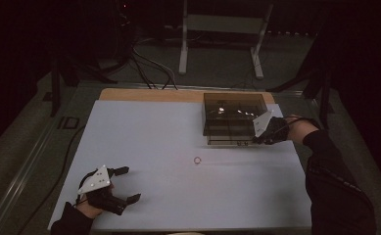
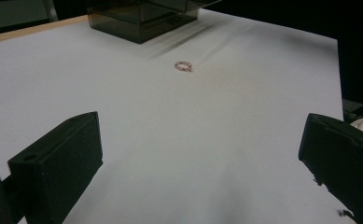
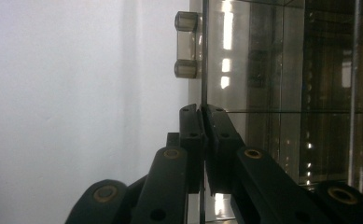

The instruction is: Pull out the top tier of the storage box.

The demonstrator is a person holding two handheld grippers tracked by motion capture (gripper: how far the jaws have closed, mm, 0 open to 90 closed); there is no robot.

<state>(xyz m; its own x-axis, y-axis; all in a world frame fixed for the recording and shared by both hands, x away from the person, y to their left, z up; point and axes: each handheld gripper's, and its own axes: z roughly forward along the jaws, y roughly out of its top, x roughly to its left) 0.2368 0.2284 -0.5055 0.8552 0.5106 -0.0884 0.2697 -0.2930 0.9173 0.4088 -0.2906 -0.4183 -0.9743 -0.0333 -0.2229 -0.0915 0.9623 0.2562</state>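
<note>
Your white table spans mid-frame; the smoky clear box sits upper right, its thin front panel pinched by your right gripper. Your left gripper, lower left, is spread wide. A small pink ring lies at centre, unobstructed.

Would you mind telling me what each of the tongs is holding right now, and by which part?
The right tongs are shut on the thin front panel edge of the smoked clear box. The left tongs are open, holding nothing.
</note>
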